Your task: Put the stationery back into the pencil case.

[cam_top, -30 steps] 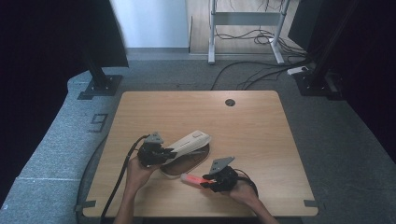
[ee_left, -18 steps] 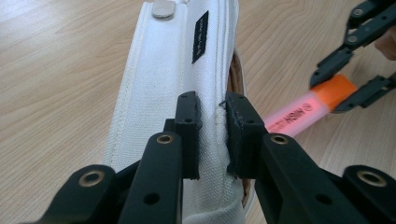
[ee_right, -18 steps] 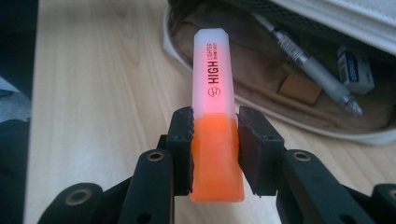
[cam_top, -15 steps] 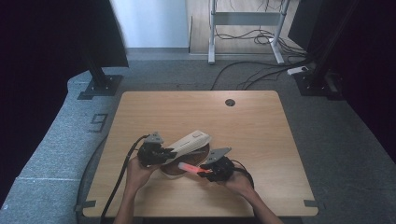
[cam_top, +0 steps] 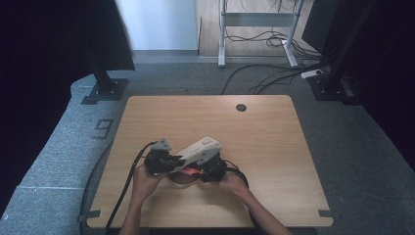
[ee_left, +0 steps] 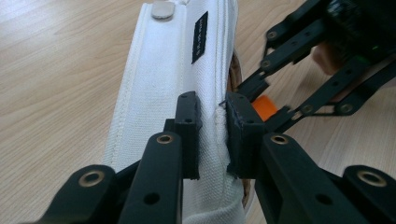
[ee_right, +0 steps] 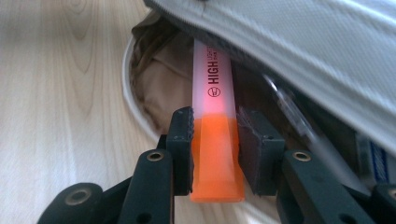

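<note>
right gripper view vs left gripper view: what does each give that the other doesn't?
Right gripper view alone: the right gripper shut on the orange end of a highlighter, its pink barrel printed HIGH going into the tan-lined mouth of the pencil case; a clear pen lies inside.

Left gripper view alone: the left gripper pinching the case's white edge seam, plus a black label and a snap button on its outside.

Both: the white pencil case, the highlighter's orange end, the wooden table.
</note>
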A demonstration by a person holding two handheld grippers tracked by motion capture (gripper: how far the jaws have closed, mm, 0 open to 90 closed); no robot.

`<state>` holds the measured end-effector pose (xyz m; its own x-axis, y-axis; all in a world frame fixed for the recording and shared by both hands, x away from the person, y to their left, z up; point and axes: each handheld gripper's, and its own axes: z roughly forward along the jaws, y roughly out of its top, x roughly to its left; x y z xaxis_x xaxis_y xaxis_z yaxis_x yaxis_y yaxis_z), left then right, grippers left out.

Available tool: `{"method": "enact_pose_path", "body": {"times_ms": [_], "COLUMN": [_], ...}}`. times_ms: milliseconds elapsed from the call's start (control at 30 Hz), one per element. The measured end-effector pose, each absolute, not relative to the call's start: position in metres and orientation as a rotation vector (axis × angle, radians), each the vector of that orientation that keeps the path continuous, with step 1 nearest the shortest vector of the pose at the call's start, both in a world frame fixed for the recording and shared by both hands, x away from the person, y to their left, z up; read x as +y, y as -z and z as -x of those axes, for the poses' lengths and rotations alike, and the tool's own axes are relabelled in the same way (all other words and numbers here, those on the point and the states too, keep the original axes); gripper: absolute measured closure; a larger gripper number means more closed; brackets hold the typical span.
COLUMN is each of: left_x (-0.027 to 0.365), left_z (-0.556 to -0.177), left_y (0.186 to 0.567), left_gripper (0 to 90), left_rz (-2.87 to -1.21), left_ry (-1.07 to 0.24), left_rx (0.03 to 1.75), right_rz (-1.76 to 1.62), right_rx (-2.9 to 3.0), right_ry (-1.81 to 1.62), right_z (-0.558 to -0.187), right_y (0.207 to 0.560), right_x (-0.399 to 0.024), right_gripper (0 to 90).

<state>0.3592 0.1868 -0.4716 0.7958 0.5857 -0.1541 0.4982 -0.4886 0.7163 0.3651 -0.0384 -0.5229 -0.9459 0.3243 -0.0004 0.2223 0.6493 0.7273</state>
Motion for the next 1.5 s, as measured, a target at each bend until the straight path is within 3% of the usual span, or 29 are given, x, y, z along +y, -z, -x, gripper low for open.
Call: {"method": "enact_pose_path", "body": {"times_ms": [167, 233, 333, 467, 600, 800, 1067, 1133, 1333, 1500], "left_x": [0.187, 0.188, 0.188, 0.188, 0.188, 0.188, 0.188, 0.187, 0.180, 0.170], "left_z": [-0.359, -0.360, -0.360, -0.360, -0.360, -0.360, -0.361, -0.361, -0.360, -0.359], "left_y": [0.472, 0.472, 0.472, 0.472, 0.472, 0.473, 0.474, 0.474, 0.482, 0.492], "left_gripper": [76.0, 76.0, 75.9, 75.8, 75.8, 75.5, 74.9, 74.5, 70.3, 60.0], "left_rz": [-2.191, -2.192, -2.188, -2.193, -2.192, -2.191, -2.193, -2.201, -2.226, -2.246], "left_ry": [-0.140, -0.135, -0.131, -0.132, -0.131, -0.135, -0.142, -0.142, -0.122, -0.114], "left_rx": [0.796, 0.797, 0.800, 0.799, 0.801, 0.806, 0.821, 0.817, 0.812, 0.802], "right_rz": [-0.443, -0.454, -0.497, -0.519, -0.565, -0.563, -0.583, -0.587, -0.592, -0.621], "right_rx": [2.731, 2.737, 2.708, 2.676, 2.655, 2.624, 2.613, 2.617, 2.666, 2.706], "right_ry": [-1.142, -1.131, -1.143, -1.100, -1.088, -1.042, -1.057, -1.057, -1.113, -1.145], "right_z": [-0.372, -0.375, -0.374, -0.366, -0.361, -0.362, -0.373, -0.374, -0.366, -0.359], "right_y": [0.530, 0.533, 0.532, 0.529, 0.532, 0.532, 0.534, 0.533, 0.524, 0.519], "right_x": [-0.025, -0.024, -0.031, -0.047, -0.063, -0.053, -0.039, -0.038, -0.053, -0.077], "right_gripper": [64.3, 54.2, 48.6, 52.9, 63.3, 74.4, 78.0, 75.6, 56.0, 46.0]}}
